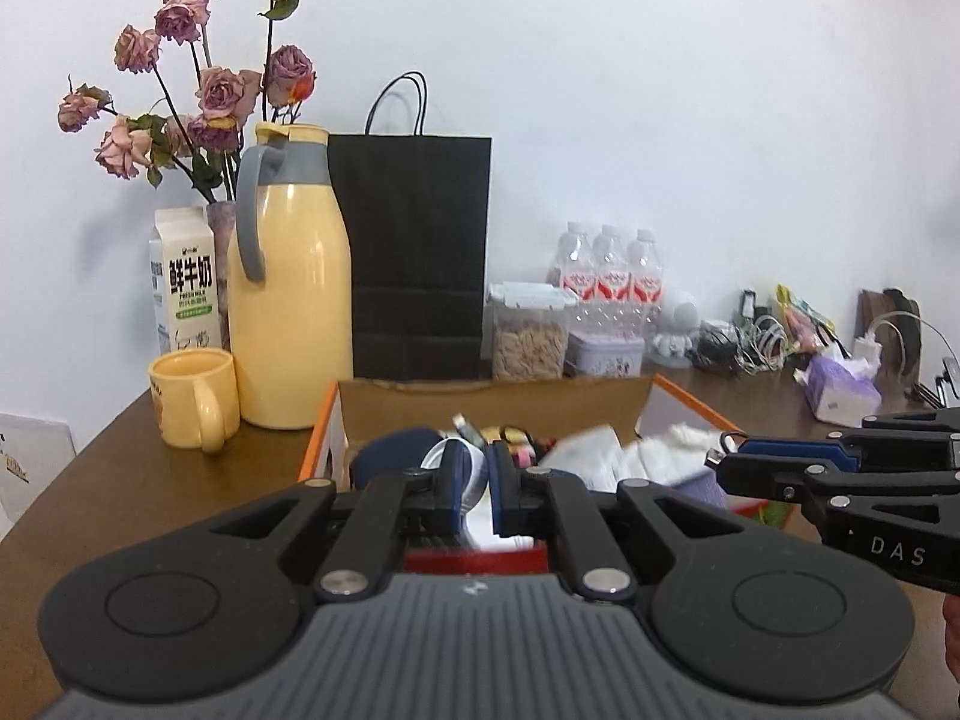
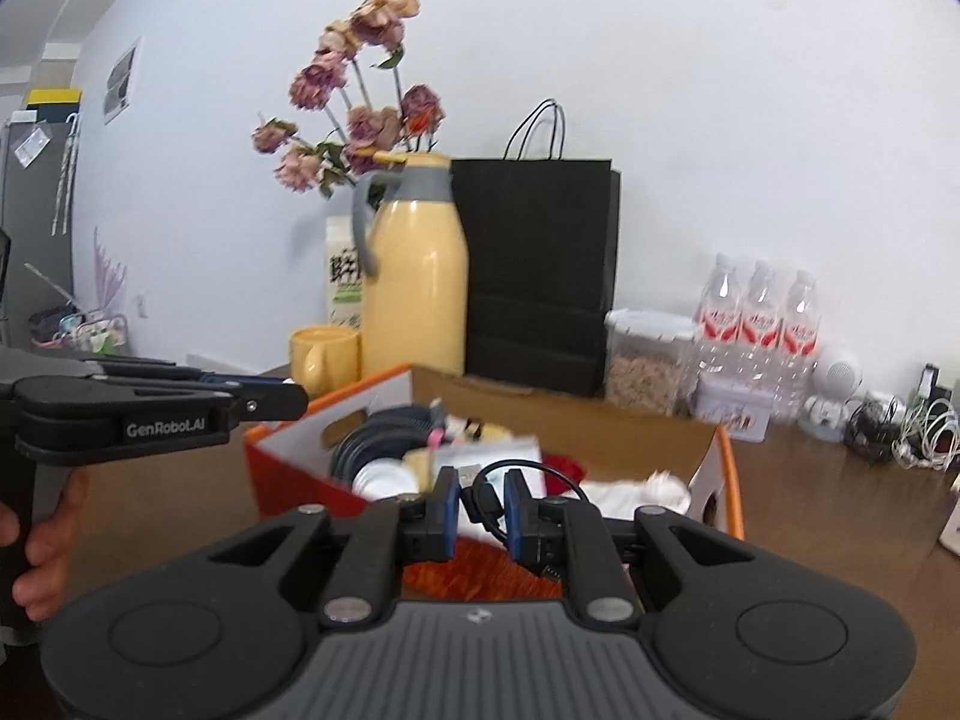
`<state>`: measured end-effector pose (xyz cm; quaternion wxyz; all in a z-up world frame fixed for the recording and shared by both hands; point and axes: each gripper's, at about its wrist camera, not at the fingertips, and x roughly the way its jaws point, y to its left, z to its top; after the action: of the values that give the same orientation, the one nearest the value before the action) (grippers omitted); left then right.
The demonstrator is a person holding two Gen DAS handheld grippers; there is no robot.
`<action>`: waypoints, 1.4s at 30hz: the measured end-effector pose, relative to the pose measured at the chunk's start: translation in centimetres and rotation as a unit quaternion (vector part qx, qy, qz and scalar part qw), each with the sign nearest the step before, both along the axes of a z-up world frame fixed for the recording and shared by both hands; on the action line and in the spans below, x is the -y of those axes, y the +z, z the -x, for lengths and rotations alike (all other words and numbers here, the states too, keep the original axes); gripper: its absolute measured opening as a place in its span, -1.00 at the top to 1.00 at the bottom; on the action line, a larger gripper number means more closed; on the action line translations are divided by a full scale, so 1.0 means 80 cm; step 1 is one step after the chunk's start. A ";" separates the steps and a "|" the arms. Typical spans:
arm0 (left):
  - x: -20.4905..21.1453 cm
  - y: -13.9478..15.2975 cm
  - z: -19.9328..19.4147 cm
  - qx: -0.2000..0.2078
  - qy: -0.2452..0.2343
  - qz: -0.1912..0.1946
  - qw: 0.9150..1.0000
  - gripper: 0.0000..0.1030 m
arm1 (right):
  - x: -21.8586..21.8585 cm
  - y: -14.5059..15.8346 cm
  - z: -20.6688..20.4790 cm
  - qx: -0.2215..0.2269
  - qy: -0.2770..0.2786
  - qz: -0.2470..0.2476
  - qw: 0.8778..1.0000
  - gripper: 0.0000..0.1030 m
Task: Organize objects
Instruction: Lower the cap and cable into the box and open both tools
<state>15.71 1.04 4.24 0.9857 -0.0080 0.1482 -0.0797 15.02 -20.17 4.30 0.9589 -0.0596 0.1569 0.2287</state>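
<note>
A cardboard box with an orange rim (image 1: 318,420) (image 2: 729,468) stands on the brown table, filled with several loose items: white cloth, a dark round case, small packets. My right gripper (image 2: 483,492) hovers over the box, shut on a black USB cable (image 2: 487,501) whose loop curls up between the blue pads. From the left wrist camera the same gripper (image 1: 720,462) comes in from the right with the cable's plug (image 1: 715,455) at its tip. My left gripper (image 1: 478,468) (image 2: 294,399) hangs over the box's near left side, jaws shut, with nothing visibly held.
Behind the box stand a yellow mug (image 1: 192,399), a yellow thermos jug (image 1: 288,300), a milk carton (image 1: 183,282), dried roses (image 1: 222,96) and a black paper bag (image 1: 420,252). To the right are a cereal container (image 1: 528,336), water bottles (image 1: 612,276), tangled cables (image 1: 744,342) and tissues (image 1: 840,390).
</note>
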 end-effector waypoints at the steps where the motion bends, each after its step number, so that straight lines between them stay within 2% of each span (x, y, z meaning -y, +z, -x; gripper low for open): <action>1: 0.001 0.002 -0.007 0.001 0.003 0.000 1.000 0.83 | 0.000 0.002 -0.007 0.002 -0.003 0.000 1.000 0.72; 10: 0.007 0.009 -0.075 -0.008 0.022 0.011 1.000 0.83 | -0.007 0.002 -0.089 -0.005 -0.038 -0.004 0.999 0.72; 17: 0.014 -0.002 -0.122 -0.025 0.030 0.014 0.999 0.83 | -0.011 -0.025 -0.141 -0.029 -0.061 -0.009 0.998 0.72; 23: 0.008 -0.024 -0.134 -0.043 0.029 0.012 0.999 0.82 | 0.002 -0.048 -0.156 -0.053 -0.066 -0.024 0.996 0.71; 24: 0.006 -0.025 -0.133 -0.044 0.031 0.015 0.998 0.79 | 0.004 -0.049 -0.156 -0.056 -0.065 -0.028 0.996 0.70; 26: 0.001 -0.024 -0.131 -0.043 0.037 0.021 0.998 0.53 | 0.008 -0.050 -0.155 -0.057 -0.067 -0.033 0.996 0.69; 27: -0.001 -0.023 -0.129 -0.041 0.042 0.024 0.998 0.10 | 0.009 -0.050 -0.153 -0.056 -0.069 -0.034 0.995 0.68; 28: -0.003 -0.021 -0.127 -0.036 0.048 0.027 0.998 -0.34 | 0.010 -0.049 -0.150 -0.052 -0.072 -0.035 0.995 0.64; 30: -0.005 -0.017 -0.118 -0.019 0.054 0.028 0.998 -0.53 | 0.013 -0.047 -0.145 -0.046 -0.076 -0.038 0.995 0.22; 31: -0.005 -0.015 -0.116 -0.013 0.057 0.028 0.998 -0.67 | 0.014 -0.046 -0.143 -0.043 -0.080 -0.039 0.995 0.10; 33: -0.007 -0.011 -0.111 -0.002 0.068 0.030 0.997 -1.00 | 0.016 -0.044 -0.139 -0.034 -0.087 -0.041 0.995 -0.35; 36: -0.007 -0.008 -0.107 0.007 0.076 0.028 0.997 -1.00 | 0.018 -0.040 -0.135 -0.024 -0.094 -0.044 0.994 -0.77; 39: -0.008 -0.008 -0.106 0.006 0.080 0.029 0.996 -1.00 | 0.019 -0.038 -0.131 -0.017 -0.095 -0.044 0.994 -0.92; 42: -0.008 -0.009 -0.105 0.004 0.083 0.028 0.996 -1.00 | 0.017 -0.038 -0.128 -0.017 -0.093 -0.042 0.995 -0.94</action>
<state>24.11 1.71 3.56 0.9889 -0.0477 0.1410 -0.0016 25.24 -21.55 1.29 0.9750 -0.0006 0.1681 0.1454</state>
